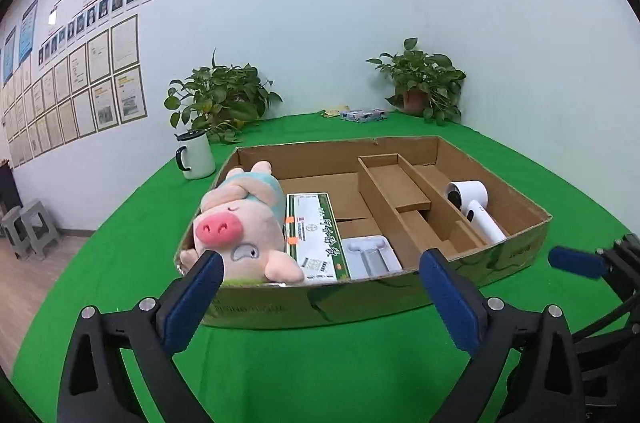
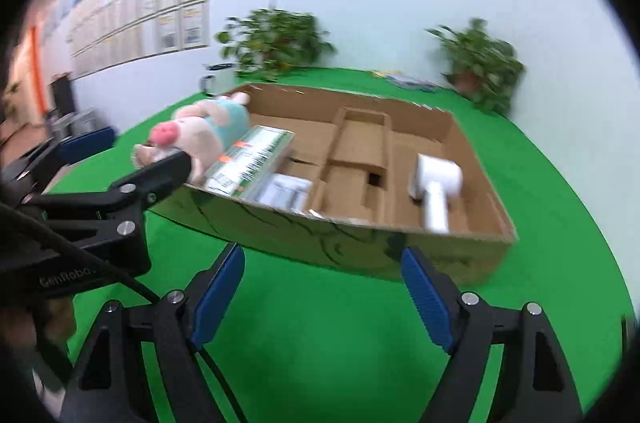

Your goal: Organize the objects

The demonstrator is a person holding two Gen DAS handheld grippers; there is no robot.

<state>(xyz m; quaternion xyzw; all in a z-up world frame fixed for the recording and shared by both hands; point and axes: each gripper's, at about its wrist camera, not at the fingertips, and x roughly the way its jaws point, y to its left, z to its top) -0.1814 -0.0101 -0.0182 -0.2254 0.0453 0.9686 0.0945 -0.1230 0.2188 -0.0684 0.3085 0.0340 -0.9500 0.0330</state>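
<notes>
Left claw [image 1: 320,273] spread wide, nothing in it, hovering just short of the cardboard box [image 1: 508,255] on the green desk [image 1: 120,255]. In the box: plush pig [image 1: 240,223] far left, green-white carton [image 1: 314,237] beside it, grey tray [image 1: 370,255], white hair dryer [image 1: 474,207] right compartment. White mug [image 1: 196,155] behind, left.

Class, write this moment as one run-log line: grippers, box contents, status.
left gripper: open, empty | right gripper: open, empty | cardboard box: pig plush, green carton, hair dryer inside | status: both hover before box
</notes>
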